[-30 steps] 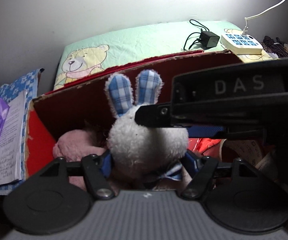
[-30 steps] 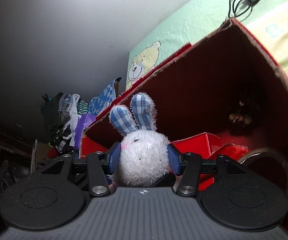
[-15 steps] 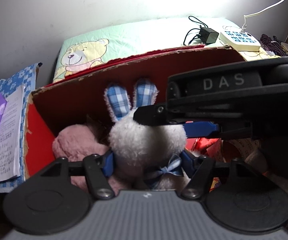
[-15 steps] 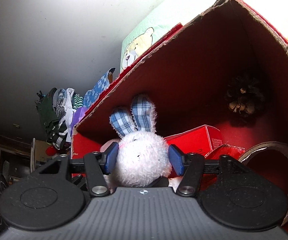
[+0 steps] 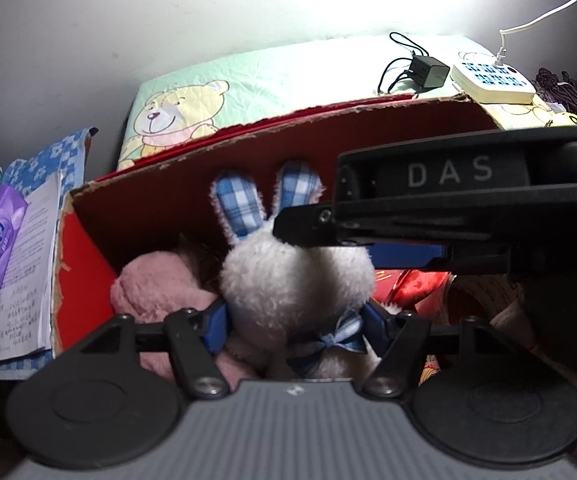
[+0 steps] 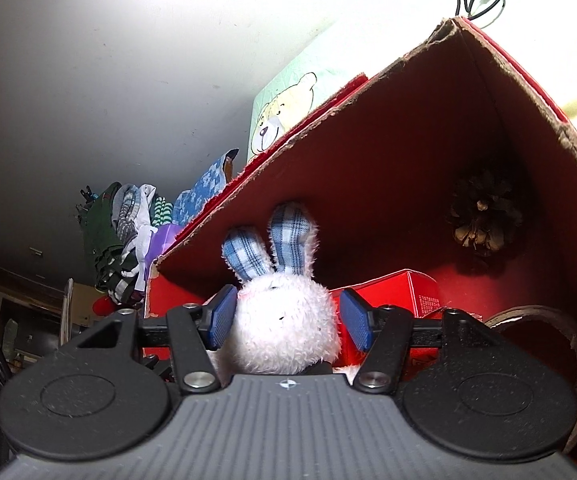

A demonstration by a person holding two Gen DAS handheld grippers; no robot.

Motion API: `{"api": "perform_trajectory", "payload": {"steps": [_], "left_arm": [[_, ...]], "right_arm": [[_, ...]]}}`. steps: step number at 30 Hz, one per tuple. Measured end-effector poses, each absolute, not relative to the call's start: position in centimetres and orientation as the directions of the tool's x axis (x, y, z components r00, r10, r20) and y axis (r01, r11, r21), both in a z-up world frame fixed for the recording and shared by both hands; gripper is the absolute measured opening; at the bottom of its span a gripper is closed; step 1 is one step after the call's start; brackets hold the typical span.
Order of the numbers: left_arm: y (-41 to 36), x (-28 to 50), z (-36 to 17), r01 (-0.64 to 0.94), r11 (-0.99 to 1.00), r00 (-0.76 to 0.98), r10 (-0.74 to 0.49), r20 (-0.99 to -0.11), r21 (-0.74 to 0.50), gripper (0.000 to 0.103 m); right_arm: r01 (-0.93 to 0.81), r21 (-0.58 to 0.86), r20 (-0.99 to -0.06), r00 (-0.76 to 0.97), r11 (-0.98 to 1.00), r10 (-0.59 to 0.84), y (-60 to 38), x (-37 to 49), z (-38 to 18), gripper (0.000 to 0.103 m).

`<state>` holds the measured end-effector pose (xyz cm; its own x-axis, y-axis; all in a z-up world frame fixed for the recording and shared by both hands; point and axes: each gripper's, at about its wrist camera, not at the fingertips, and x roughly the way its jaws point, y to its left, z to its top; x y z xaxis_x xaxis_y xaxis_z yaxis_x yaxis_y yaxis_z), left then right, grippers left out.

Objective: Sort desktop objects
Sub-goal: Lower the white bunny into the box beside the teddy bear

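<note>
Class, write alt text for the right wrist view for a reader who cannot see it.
A white plush rabbit with blue plaid ears sits between the open blue pads of the right gripper, inside a red cardboard box. A pine cone lies deeper in the box.

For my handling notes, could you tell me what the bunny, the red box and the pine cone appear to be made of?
Bunny: fluffy white plush, judging by the fuzzy pile, with woven blue checked cloth on its ears.
Red box: most likely cardboard with a matte red face; its torn rim shows brown fibre.
Pine cone: seemingly natural and woody, with dry, dull brown scales.
</note>
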<state>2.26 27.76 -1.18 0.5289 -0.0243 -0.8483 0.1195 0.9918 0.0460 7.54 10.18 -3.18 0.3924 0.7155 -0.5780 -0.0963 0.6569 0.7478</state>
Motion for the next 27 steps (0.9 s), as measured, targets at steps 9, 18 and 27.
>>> {"api": "perform_trajectory", "payload": {"steps": [9, 18, 27], "left_arm": [[27.48, 2.03, -1.15, 0.099, 0.994, 0.538, -0.009, -0.843, 0.052, 0.069], [27.56, 1.81, -1.26, 0.092, 0.995, 0.549, -0.015, -0.836, 0.043, 0.069], [27.87, 1.9, -1.45, 0.094, 0.995, 0.547, -0.045, -0.836, 0.009, 0.071]], "right_arm": [[-0.099, 0.755, -0.571, 0.389, 0.649, 0.723, 10.06, 7.69, -3.12, 0.061], [-0.116, 0.746, -0.572, 0.393, 0.655, 0.72, 9.93, 7.77, -2.91, 0.061], [-0.127, 0.74, -0.576, 0.388, 0.661, 0.72, 10.05, 8.04, -2.75, 0.061]]}}
